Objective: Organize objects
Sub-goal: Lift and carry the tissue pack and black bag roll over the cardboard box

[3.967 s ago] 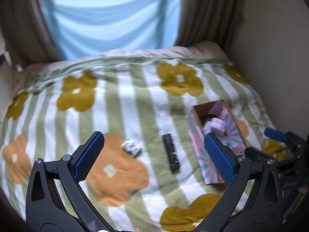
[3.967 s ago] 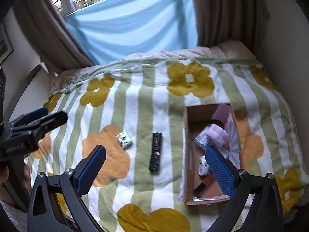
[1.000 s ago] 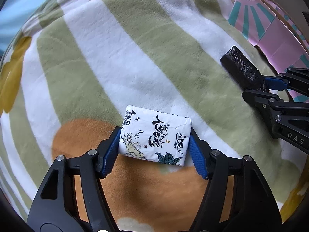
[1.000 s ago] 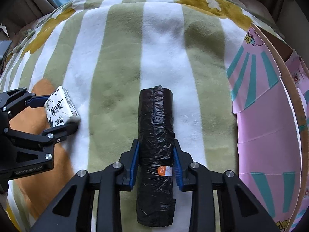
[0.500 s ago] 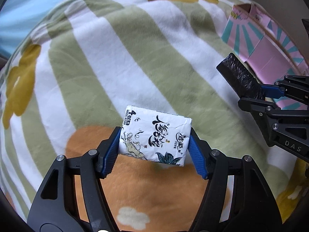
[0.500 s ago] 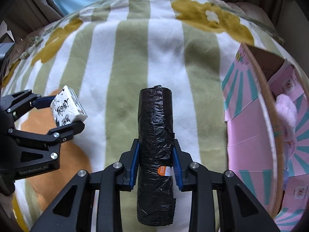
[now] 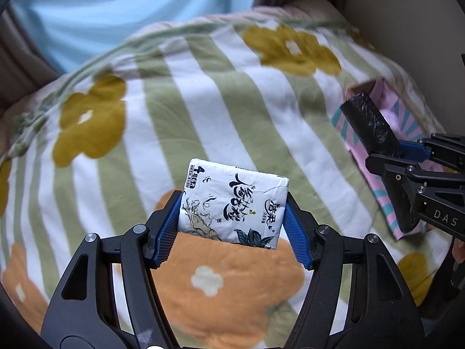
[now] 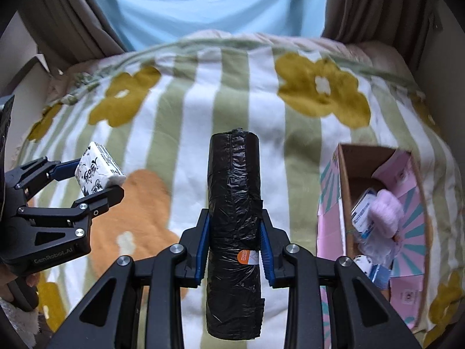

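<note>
My left gripper point(image 7: 232, 218) is shut on a white tissue pack point(image 7: 232, 203) with black print, held in the air above the flowered blanket point(image 7: 203, 93). In the right wrist view the same tissue pack point(image 8: 97, 168) shows at the left in the left gripper point(image 8: 93, 174). My right gripper point(image 8: 234, 232) is shut on a black roll of bin bags point(image 8: 232, 203), also lifted off the bed. From the left wrist view the black roll point(image 7: 369, 122) and right gripper point(image 7: 386, 154) sit at the right.
An open pink cardboard box point(image 8: 407, 180) lies on the bed at the right, with a lilac fluffy item point(image 8: 386, 206) and small packets inside. Pale blue curtain point(image 8: 215, 3) and brown drapes point(image 8: 64, 14) hang behind the bed. A wall point(image 7: 407, 23) stands at the right.
Both grippers have risen from the blanket, each carrying its object. The bed now looks farther away, and the curtain and the box interior have come into view.
</note>
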{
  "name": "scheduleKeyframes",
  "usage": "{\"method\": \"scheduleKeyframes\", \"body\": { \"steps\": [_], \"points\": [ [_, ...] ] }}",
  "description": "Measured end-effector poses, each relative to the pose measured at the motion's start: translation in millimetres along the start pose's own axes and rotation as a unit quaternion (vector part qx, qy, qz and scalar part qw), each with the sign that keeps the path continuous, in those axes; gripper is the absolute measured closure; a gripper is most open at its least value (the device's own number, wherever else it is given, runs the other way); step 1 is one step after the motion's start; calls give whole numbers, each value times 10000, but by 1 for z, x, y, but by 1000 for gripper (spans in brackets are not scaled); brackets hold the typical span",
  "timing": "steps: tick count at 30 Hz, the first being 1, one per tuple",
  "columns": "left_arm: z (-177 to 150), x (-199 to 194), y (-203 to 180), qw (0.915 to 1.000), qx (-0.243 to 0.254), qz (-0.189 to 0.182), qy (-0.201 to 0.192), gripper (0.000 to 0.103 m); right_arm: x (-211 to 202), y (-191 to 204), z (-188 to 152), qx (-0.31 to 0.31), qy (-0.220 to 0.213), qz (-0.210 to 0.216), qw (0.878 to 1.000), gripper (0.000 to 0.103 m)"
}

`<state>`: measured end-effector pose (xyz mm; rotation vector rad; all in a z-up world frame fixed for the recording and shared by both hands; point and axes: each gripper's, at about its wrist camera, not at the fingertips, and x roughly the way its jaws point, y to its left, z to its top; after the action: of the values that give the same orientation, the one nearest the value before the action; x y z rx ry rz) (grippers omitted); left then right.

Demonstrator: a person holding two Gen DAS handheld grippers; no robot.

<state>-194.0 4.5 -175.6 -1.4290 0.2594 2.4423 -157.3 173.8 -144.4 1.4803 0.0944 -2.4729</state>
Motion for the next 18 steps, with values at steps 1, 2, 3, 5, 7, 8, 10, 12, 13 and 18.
{"method": "scheduleKeyframes", "body": {
  "steps": [1,2,3,5,7,8,10,12,13,18],
  "points": [
    [0,-12,1,9999,-106,29,-48,40,-9,3,1,-44,-29,23,10000,75],
    [-1,-25,2,9997,-212,70,-93,40,-17,7,2,-89,-56,60,9999,75],
    [-2,-35,2,9994,-291,109,-126,40,-26,11,2,-152,-84,102,9998,74],
    [-6,-58,4,9983,-501,224,-185,40,-42,18,0,-234,-147,201,9994,74],
    [-13,-78,5,9962,-788,334,-162,40,-56,24,-3,-237,-155,342,9990,74],
    [-17,-87,5,9947,-934,400,-143,40,-62,28,-5,-253,-134,369,9989,74],
    [-30,-107,5,9908,-1231,544,-162,40,-73,33,-12,-239,-99,500,9984,74],
    [-45,-125,5,9864,-1468,711,-203,40,-82,36,-19,-238,-92,551,9982,74],
    [-53,-133,4,9838,-1575,832,-226,40,-86,38,-22,-250,-97,571,9980,74],
    [-83,-151,9,9764,-1929,928,-269,40,-97,44,-35,-393,-126,608,9973,74]
  ]
}}
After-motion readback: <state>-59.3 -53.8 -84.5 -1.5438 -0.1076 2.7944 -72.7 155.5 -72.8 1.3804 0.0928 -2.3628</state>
